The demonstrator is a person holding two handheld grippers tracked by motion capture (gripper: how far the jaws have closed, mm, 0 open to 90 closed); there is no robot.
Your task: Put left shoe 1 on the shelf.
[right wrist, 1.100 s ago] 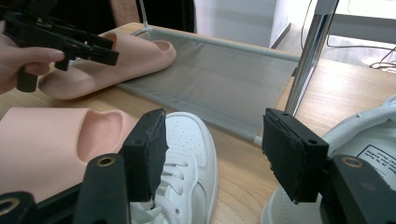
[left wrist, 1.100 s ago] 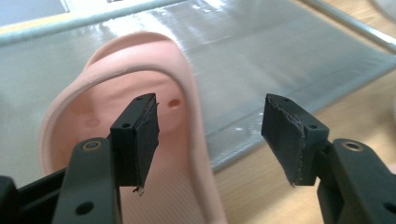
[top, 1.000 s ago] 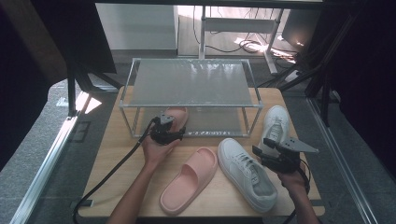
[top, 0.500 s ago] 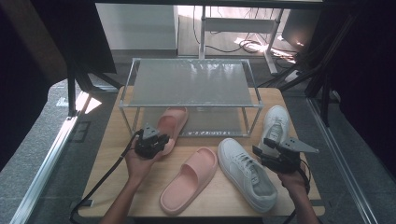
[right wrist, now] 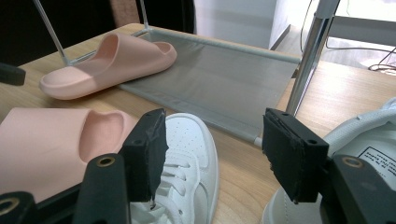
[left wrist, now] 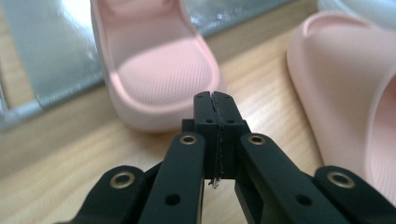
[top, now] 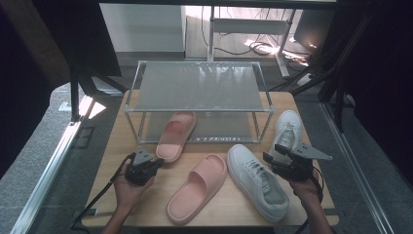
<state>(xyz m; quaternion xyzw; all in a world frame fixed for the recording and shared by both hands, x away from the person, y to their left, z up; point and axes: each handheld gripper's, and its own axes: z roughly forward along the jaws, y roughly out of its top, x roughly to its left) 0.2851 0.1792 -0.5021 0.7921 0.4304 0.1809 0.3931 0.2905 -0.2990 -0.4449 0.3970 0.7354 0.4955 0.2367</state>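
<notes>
Bare table (top: 122,200) left of slippers (top: 197,187).

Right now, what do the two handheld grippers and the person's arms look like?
Both grippers are black. The left gripper trails a black cable and has brass-coloured rivets on its linkage. The right gripper carries a grey three-cornered plate and square black pads. No sleeves reach the forearms.

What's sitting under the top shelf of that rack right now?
On the rack's lower shelf lies one pink slipper, toe end tucked in, heel sticking out over the table. The frosted top shelf blurs the back part, so anything there cannot be told.
</notes>
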